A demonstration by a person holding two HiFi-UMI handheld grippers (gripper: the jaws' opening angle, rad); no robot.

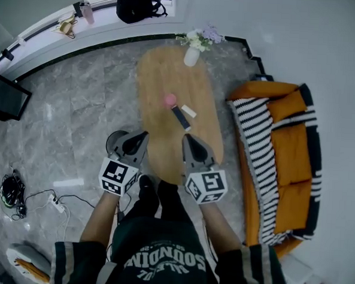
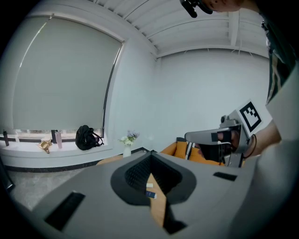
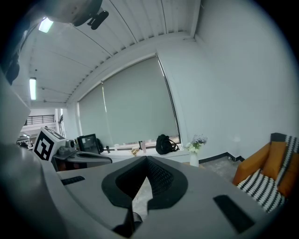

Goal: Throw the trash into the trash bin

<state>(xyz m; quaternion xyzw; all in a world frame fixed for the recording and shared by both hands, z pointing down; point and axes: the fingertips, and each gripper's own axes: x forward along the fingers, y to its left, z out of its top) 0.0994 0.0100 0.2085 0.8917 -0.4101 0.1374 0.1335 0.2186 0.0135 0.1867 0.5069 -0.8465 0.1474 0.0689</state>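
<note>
Task not started: left gripper point(image 1: 143, 136) and right gripper point(image 1: 187, 140) are both closed and empty, the trash (pink piece point(image 1: 169, 99), dark piece point(image 1: 180, 117), white piece point(image 1: 189, 111)) lies on the table point(image 1: 164, 71) ahead of them, pickup and binning outstanding.

Left gripper point(image 1: 143, 135) is covering most of a round grey bin point(image 1: 112, 145) on the floor, left of the table point(image 1: 170, 72); its inside isn't showing. Left + right gripper point(image 1: 187, 139) & the person's legs are hiding the table's near end. Mid-table, a pink thing point(image 1: 169, 99), dark oblong point(image 1: 180, 117) & white block point(image 1: 189, 111) are showing too small to ID. Far left, a black screen point(image 1: 3, 98) is running off the head view's edge. In the right gripper view the sofa point(image 3: 254, 165) is getting cut off at right.
</note>
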